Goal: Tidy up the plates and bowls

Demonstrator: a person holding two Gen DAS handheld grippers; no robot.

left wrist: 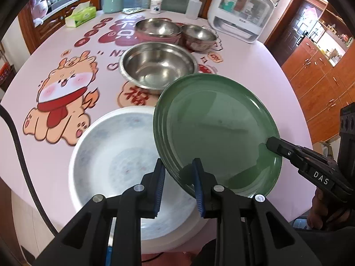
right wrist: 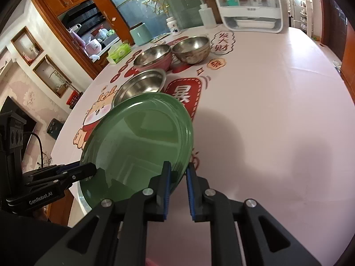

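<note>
Green plate (left wrist: pixel 213 128), tilted above the white dish (left wrist: pixel 106 155), has its 6 o'clock rim between the left gripper (left wrist: pixel 178 185) pads, apparently pinched for lifting. Right-wrist view: right gripper (right wrist: pixel 177 190) straddles its 5 o'clock rim, sharing the weight; contact uncertain.

The right claw (right wrist: pixel 177 188) straddles the near rim of a tilted green plate (right wrist: pixel 137 141), its blue pads either side of the edge with small gaps showing. The left claw (right wrist: pixel 88 170) reaches the plate's left edge. Beyond the plate on the pink bench (right wrist: pixel 266 102) sit a shallow steel bowl (right wrist: pixel 142 84), a pink-sided steel bowl (right wrist: pixel 155 56) and a deeper steel bowl (right wrist: pixel 192 49).
</note>
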